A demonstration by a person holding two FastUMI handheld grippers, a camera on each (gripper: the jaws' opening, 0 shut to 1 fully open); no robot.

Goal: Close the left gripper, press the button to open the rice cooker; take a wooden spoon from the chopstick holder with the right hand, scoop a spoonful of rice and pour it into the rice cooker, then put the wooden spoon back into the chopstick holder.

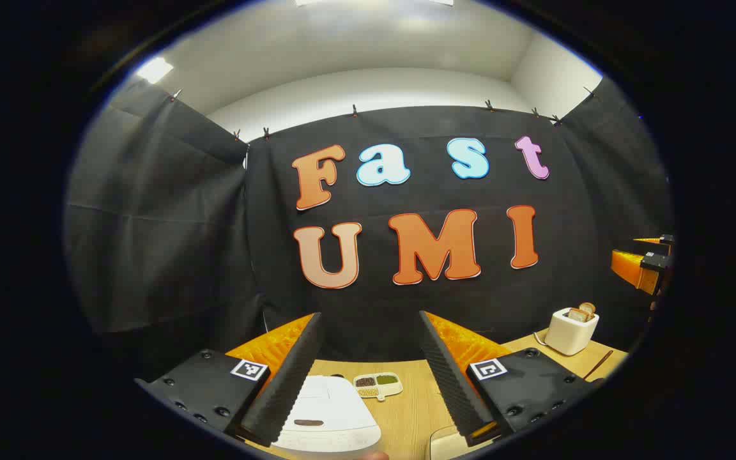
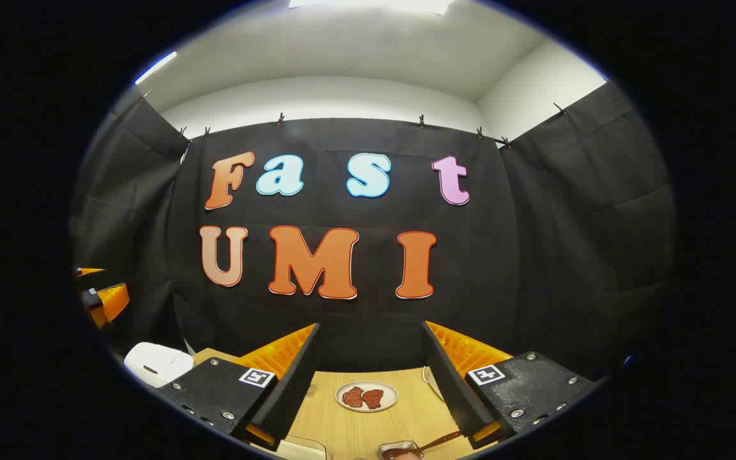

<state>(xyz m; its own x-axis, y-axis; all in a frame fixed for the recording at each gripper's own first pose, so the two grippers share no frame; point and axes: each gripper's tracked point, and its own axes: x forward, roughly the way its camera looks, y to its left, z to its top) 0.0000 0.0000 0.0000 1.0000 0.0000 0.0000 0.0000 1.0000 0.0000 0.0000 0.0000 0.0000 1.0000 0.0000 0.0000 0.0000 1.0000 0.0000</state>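
Observation:
The white rice cooker [image 1: 326, 412] sits with its lid down on the wooden table, just below and between my left gripper's [image 1: 369, 318] fingers, which stand wide open and hold nothing. The cooker [image 2: 157, 363] also shows at the far left of the right gripper view, with the left gripper [image 2: 103, 297] above it. My right gripper [image 2: 372, 326] is open and empty over the table. A brown handle [image 2: 438, 439] sticks out of a small container [image 2: 398, 450] at the bottom edge. The right gripper [image 1: 646, 265] hangs at the far right.
A divided dish of beans [image 1: 377, 385] lies behind the cooker. A white toaster with bread [image 1: 571, 329] stands at the back right, a thin brown stick [image 1: 598, 364] beside it. A plate with meat pieces [image 2: 366, 396] lies ahead of the right gripper.

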